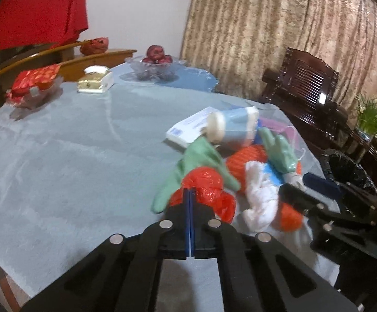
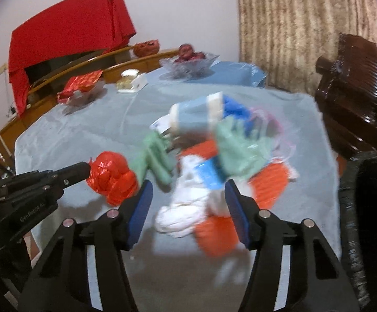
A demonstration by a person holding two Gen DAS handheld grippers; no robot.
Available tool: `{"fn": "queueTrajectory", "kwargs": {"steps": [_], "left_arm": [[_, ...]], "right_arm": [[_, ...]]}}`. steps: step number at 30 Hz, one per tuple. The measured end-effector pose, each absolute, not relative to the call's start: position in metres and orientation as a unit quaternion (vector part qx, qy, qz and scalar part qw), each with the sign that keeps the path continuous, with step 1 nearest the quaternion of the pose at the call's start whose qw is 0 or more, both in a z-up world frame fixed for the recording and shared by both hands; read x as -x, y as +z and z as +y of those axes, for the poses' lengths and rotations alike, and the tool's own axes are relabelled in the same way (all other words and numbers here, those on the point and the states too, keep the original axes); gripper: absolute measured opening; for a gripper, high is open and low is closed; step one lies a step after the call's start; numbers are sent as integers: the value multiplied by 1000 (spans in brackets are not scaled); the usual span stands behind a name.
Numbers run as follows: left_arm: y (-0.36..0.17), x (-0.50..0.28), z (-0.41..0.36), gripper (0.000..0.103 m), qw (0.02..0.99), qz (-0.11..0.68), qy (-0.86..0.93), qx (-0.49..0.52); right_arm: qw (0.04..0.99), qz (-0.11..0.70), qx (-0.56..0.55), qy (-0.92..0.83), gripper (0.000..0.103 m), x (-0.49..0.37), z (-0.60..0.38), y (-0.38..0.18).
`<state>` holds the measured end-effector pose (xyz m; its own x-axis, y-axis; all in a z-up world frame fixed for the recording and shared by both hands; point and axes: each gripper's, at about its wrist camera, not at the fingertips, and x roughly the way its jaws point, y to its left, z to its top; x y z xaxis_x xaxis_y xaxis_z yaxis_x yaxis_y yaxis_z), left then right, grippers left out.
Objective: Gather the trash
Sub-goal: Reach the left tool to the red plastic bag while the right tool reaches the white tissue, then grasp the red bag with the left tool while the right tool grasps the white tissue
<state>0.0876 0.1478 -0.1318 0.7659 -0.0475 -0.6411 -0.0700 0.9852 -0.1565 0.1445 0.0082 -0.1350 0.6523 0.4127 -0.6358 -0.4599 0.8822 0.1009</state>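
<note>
A heap of trash lies on the pale blue tablecloth [image 1: 71,143]: a crumpled red plastic bag [image 1: 206,186], green gloves [image 1: 201,156], a white crumpled bag [image 1: 258,189], orange netting [image 1: 243,161] and a blue-and-white container [image 1: 235,127]. My left gripper [image 1: 190,192] is shut, with its tips pinching the near edge of the red plastic bag [image 2: 110,179]. My right gripper [image 2: 188,210] stands open around the white crumpled bag [image 2: 186,208], and its pads are clear of it. The right gripper [image 1: 300,184] also shows at the right in the left wrist view.
A bin lined with a black bag [image 1: 344,166] stands past the table's right edge, beside a dark wooden chair [image 1: 305,83]. At the far side are a glass fruit bowl [image 1: 154,63], a tissue box [image 1: 95,80] and a tray of red packets [image 1: 32,83].
</note>
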Motion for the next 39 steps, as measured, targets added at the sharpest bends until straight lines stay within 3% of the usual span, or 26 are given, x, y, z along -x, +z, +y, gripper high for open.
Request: {"fn": "queueTrajectory", "kwargs": {"steps": [13,15,18,20,24,32,39], "left_arm": [[-145,-90,162,7,927,356,3,116],[-146,-92,162,8,926,358,1,117],[-145,-92,160,23,927,356,-1,114],[-143,-92,159,40,929,353,-3,114],[-140,-92,153,46,929,351,-12,113],[-140,-95,134,71,929,353,-37,104],[-161,-116,112,75,919,380,-55,86]], "right_arm": [[889,390,72,230,47,-159,25,-174],[884,397,70,236,40,-161,26,-176],[880,400,54,250,29,-161,18,-174],[878,400,49,259,24,-160,14,-171],[877,397,28,269,22,-154,5,-160],[889,382,16,251,22,-148,-21,-144],[894,378,10,242,22,-147,-38,-140]]}}
